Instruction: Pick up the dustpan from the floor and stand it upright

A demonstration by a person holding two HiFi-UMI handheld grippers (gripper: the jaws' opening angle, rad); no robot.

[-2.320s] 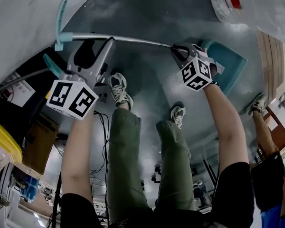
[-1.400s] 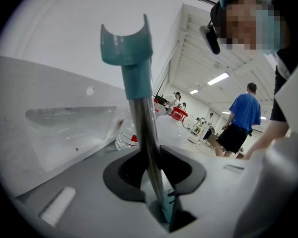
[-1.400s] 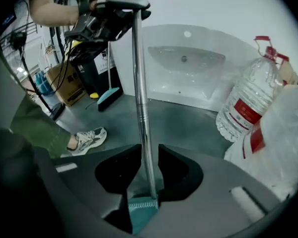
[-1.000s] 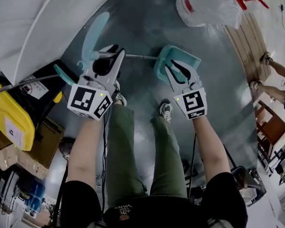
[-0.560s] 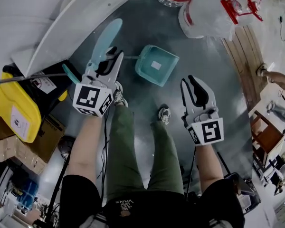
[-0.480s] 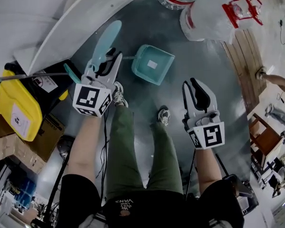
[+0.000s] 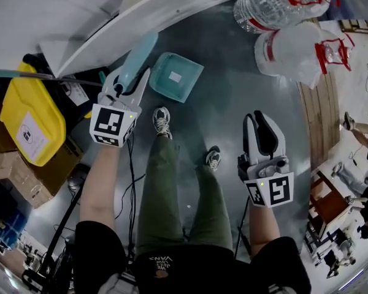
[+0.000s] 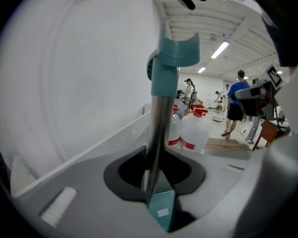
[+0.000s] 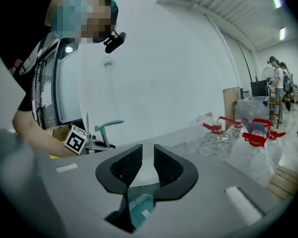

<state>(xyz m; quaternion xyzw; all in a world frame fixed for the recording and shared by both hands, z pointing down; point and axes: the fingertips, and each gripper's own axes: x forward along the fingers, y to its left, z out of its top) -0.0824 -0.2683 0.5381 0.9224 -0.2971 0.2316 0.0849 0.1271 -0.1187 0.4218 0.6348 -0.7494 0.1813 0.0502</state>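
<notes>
Left gripper [image 7: 130, 78] is clamped on the metal handle [image 8: 158, 128] of the dustpan [image 7: 175, 77], just under the teal grip. The handle stands upright between its jaws, with the pan end low by the grey floor [image 7: 233, 90]. Right gripper [image 7: 263, 120] holds nothing; its jaws stand a narrow gap apart, having just closed slightly, well apart from the dustpan.
</notes>
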